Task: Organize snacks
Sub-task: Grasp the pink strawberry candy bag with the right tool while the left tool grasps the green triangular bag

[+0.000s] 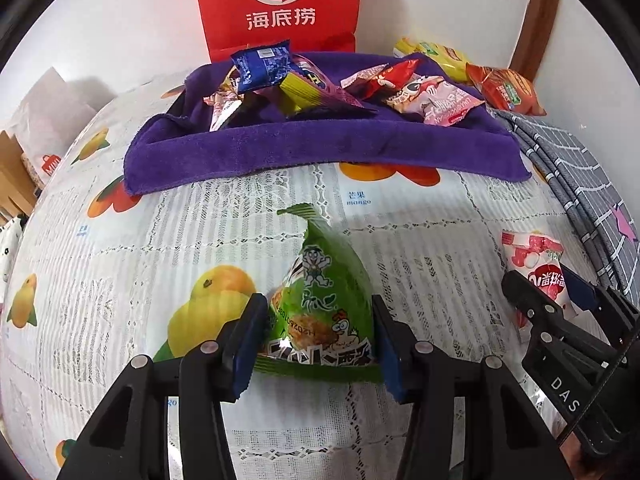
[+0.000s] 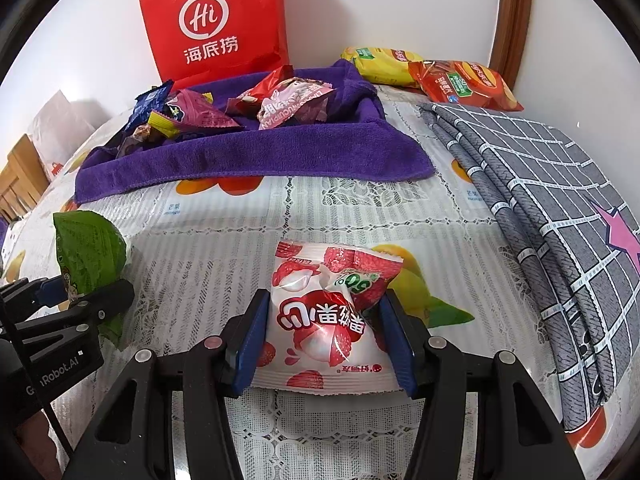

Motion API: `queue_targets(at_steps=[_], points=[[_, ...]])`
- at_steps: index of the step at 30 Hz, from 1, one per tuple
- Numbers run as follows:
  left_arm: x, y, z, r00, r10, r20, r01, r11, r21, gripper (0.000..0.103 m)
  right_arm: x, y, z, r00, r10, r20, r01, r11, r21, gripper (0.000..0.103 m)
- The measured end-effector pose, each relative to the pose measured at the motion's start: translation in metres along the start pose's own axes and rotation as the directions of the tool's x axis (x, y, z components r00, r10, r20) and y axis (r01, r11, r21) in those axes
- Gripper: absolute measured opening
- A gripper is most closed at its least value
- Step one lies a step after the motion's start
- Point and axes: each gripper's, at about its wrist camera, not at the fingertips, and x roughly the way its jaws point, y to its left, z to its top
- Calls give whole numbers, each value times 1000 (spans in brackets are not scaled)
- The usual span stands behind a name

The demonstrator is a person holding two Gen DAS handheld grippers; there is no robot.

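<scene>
fruit-printed lace tablecloth (image 1: 224,216) covers the work surface, white wall behind. left gripper (image 1: 318,336): jaws closed partway onto the green snack packet (image 1: 320,300), both blue pads pressed against its sides; the packet stands upright between them, its sealed tip pointing away from the jaws. right gripper (image 2: 324,330): jaws closed partway onto the pink lychee candy bag (image 2: 328,312), pads touching both edges, the bag crumpled between them. the two grippers sit side by side, near each other. ahead of both jaws lies a purple towel (image 2: 256,156) carrying a pile of mixed snack packets (image 1: 304,80). beyond the towel stands a red paper bag (image 1: 276,4). right of the right jaws lies a folded grey checked cloth (image 2: 540,184); beyond it rest a yellow chip bag (image 2: 380,64) and an orange chip bag (image 2: 464,84).
</scene>
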Motion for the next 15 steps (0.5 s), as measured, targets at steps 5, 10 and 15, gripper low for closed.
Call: queue_targets(at_steps=[5,10,15], points=[[-3,2,-2,1000,-17,4,17,1000,-20,48,-1,-1,-1,1000,1,-1,-1,1000,-11,54],[-3,2,-2,1000,-23,-7,23,1000,5,47,-2,-1,-1,1000,-3,0,3,1000,-10,55],[-5,11,0,998,-59,-25,59,998,13,47,-1,-1,-1,1000,5,4,-5,1000,0,55]])
